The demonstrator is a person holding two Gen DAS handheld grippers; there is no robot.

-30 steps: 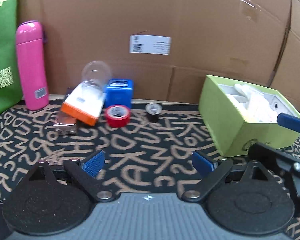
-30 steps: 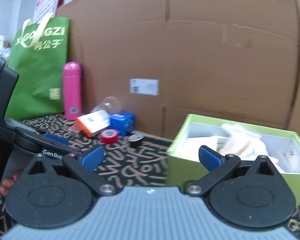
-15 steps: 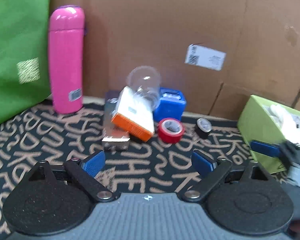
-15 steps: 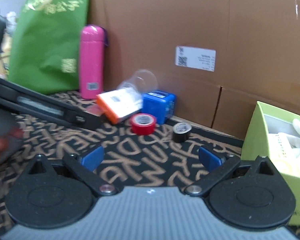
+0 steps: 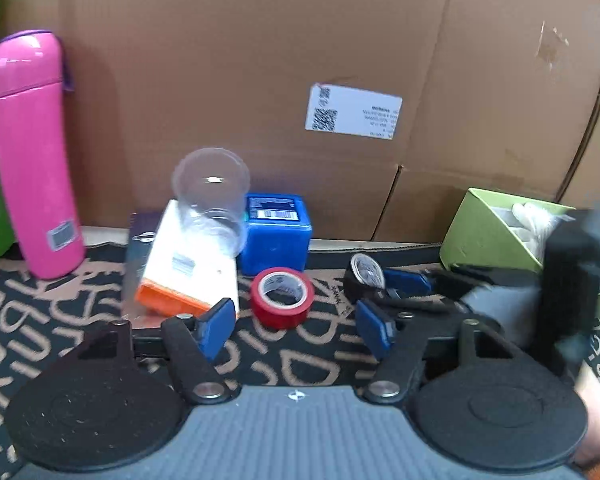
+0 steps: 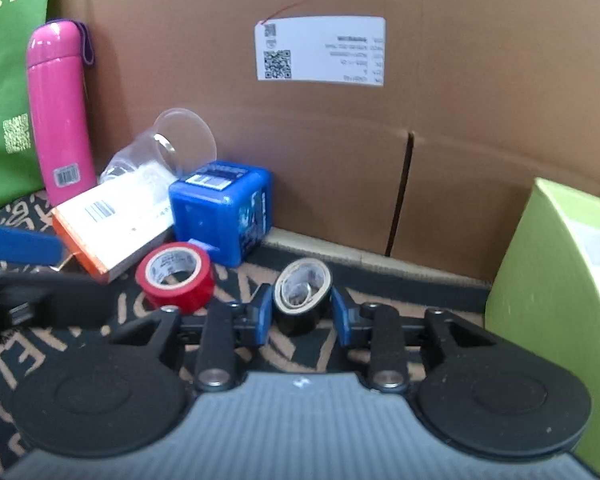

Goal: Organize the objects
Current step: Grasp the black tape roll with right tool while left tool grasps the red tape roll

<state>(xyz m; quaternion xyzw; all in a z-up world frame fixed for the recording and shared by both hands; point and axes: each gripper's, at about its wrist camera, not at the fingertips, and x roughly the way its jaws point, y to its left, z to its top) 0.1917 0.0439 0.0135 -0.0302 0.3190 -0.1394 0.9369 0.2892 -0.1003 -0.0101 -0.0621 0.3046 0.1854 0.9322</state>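
Right now your right gripper has just been closing and its blue pads sit against both sides of the black tape roll on the lettered mat. Your left gripper has also been narrowing, jaws still apart, nothing between them; the red tape roll lies just ahead at twelve o'clock. Two rolls in all. One blue box with a barcode label stands behind, one orange-edged carton at ten o'clock, one clear cup on it, one pink flask, a green box at three o'clock. Cardboard carries a QR sticker, print unreadable.
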